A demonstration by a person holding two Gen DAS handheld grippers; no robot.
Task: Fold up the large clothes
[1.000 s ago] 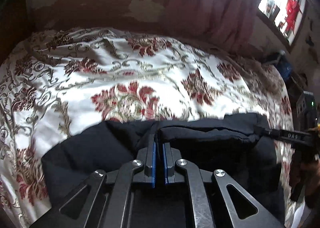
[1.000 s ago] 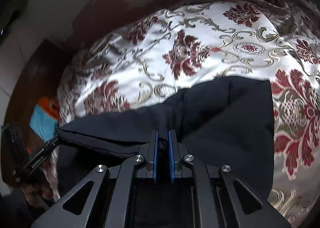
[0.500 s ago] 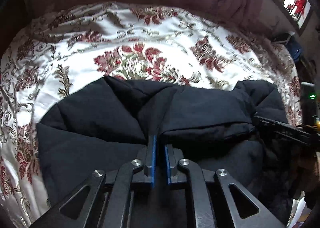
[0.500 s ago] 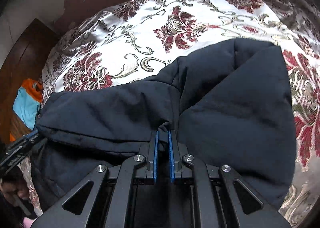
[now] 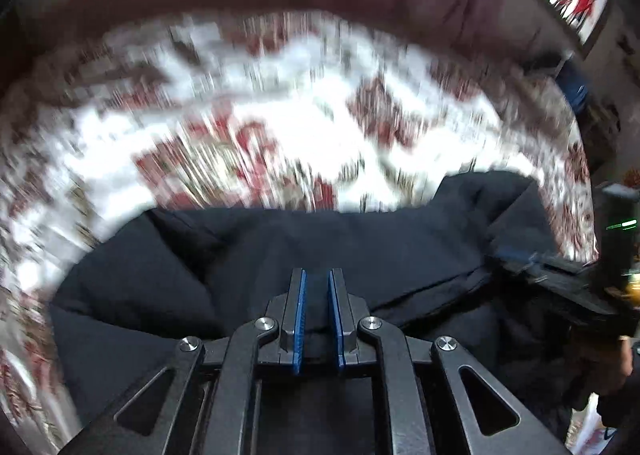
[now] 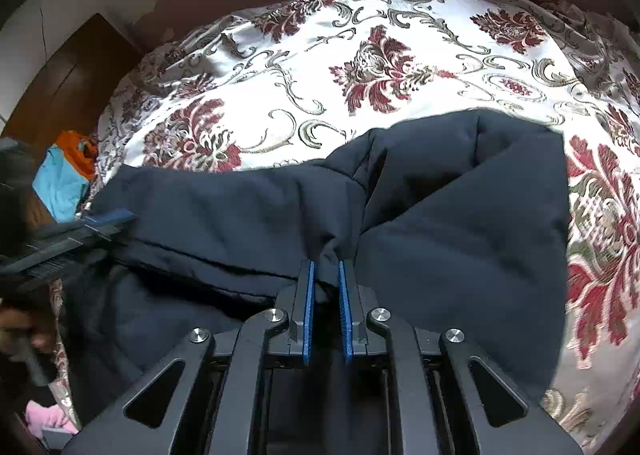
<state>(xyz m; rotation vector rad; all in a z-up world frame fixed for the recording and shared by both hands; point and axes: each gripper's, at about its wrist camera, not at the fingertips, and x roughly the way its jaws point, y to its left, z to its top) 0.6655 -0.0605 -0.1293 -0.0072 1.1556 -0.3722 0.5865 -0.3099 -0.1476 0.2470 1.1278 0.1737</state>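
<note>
Left wrist view: the left gripper (image 5: 317,287) pinches a fold of the dark navy padded cloth garment (image 5: 260,255), apparently to lay the doubled edge flat; the garment lies on the cream bedspread with red flowers (image 5: 240,115), blurred here; the right gripper (image 5: 520,261) grips the same edge at the right.

Right wrist view: its jaws are opening, navy fabric bunched between the blue pads (image 6: 308,295), probably letting go; an orange and blue bundle (image 6: 66,171) lies beyond the bedspread's left edge; nothing blocks the fold.
</note>
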